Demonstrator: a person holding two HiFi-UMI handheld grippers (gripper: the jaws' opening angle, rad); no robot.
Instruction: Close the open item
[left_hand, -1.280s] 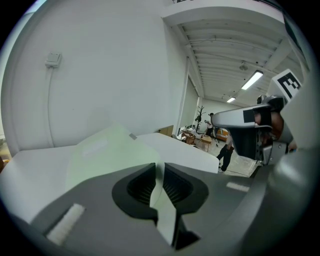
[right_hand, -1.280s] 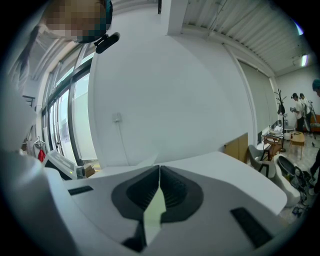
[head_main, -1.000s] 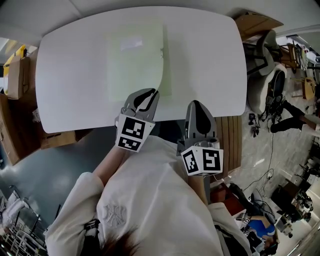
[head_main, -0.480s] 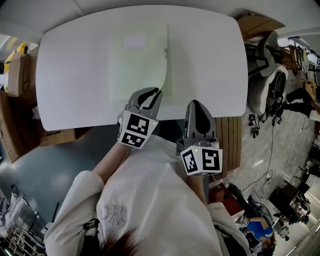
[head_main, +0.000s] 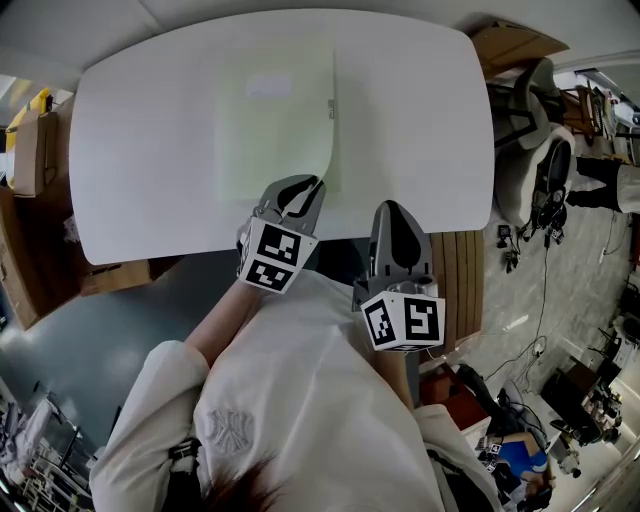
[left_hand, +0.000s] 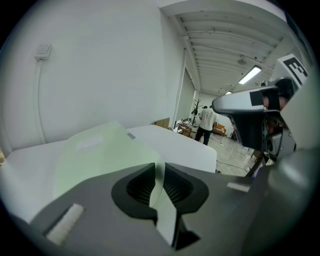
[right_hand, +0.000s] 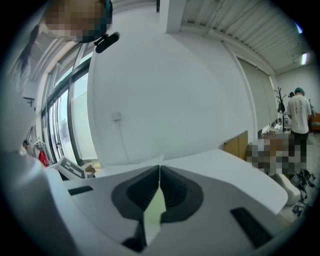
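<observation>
Pale-green folder bears an illegible white label.

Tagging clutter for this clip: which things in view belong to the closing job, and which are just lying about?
Job:
green folder, its cover pinched in the left tool
white table under it

Lying about:
cardboard box
office chair

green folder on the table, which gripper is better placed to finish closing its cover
Left. The left gripper is clamped on the near corner of the cover of the green folder, which curves down almost flat onto the table. The right gripper sits shut and empty at the table's near edge, off the folder.
</observation>
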